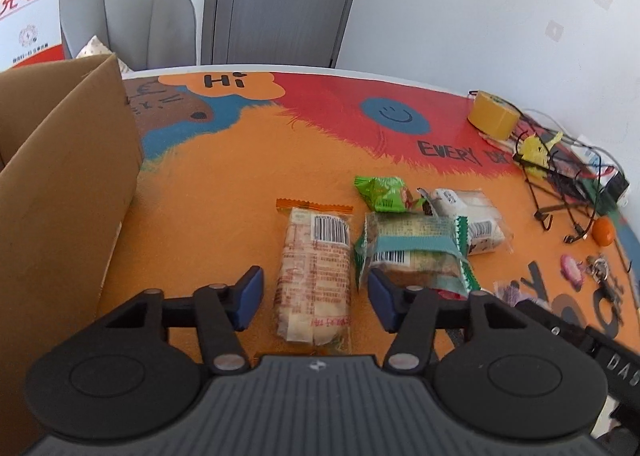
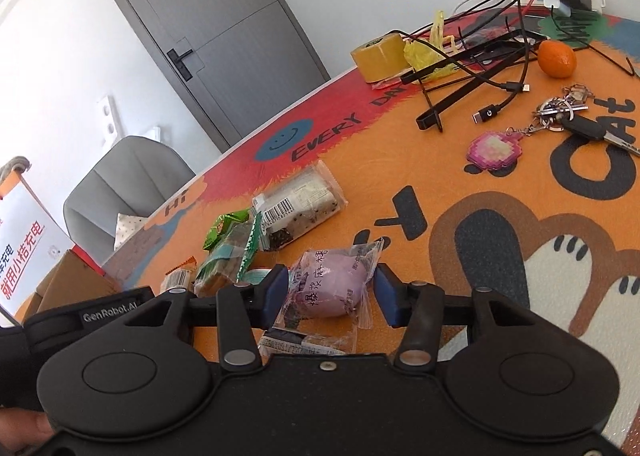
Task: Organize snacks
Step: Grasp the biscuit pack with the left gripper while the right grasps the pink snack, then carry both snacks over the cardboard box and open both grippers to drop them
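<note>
My left gripper (image 1: 316, 296) is open, its blue pads either side of a long orange-printed snack pack (image 1: 314, 276) lying on the mat. Beside it lie a green-edged pack (image 1: 416, 250), a small green pack (image 1: 382, 193) and a white pack (image 1: 468, 215). A cardboard box (image 1: 60, 191) stands at the left. My right gripper (image 2: 332, 294) is open around a clear pack holding a purple bun (image 2: 332, 288), with small gaps at both pads. Another flat pack (image 2: 308, 342) lies under it. The other snacks show in the right wrist view (image 2: 296, 207).
The table is covered by an orange and red cartoon mat (image 1: 224, 183). At the right are a yellow tape roll (image 1: 494, 113), tangled cables and a wire stand (image 1: 560, 175), an orange (image 2: 556, 59) and keys with a pink charm (image 2: 560, 123). A grey chair (image 1: 128, 11) stands behind.
</note>
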Demonstrator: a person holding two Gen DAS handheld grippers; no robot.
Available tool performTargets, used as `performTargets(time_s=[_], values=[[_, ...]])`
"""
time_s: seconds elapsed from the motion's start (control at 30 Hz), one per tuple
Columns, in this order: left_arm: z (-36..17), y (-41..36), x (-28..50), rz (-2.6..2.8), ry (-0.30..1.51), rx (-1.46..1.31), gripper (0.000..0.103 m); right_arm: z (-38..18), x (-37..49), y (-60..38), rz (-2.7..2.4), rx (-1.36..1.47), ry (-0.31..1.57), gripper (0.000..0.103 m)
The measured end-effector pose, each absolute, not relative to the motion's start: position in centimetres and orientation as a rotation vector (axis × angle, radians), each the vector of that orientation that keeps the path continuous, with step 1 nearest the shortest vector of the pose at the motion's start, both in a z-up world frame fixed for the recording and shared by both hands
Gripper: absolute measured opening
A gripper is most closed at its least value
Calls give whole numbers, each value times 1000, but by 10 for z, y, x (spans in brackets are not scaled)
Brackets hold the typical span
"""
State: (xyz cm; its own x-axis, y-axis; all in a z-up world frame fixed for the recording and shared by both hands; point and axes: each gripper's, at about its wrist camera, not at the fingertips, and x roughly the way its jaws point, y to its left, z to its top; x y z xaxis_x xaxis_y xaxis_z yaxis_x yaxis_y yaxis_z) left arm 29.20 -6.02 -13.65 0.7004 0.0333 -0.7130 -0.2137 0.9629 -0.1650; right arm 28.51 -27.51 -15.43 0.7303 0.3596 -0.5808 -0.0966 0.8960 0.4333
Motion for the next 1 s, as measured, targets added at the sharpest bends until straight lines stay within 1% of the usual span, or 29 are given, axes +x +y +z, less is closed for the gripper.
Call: performTargets(time_s=[0.03,0.07,0.1,0.23,0.43,0.63,1.0], values=[[-137,-61,292,144,786,-227,38,-155,285,-277,251,408,709,45],[-137,-61,291,140,789,-220,34,-155,284,-277,242,405,708,43],[-136,-60,290,132,792,-221,34,-155,283,-276,234,394,706,40],[-134,-56,283,115,803,-245,33,-155,279,-273,228,383,714,32],[-118,-54,261,81,755,-263,33,-150,267,-280,220,443,719,22],[-97,-48,238,61,698,-287,33,-136,252,-275,218,431,686,15],[-68,-26,203,63,620,-327,33,-103,230,-261,259,420,611,13]])
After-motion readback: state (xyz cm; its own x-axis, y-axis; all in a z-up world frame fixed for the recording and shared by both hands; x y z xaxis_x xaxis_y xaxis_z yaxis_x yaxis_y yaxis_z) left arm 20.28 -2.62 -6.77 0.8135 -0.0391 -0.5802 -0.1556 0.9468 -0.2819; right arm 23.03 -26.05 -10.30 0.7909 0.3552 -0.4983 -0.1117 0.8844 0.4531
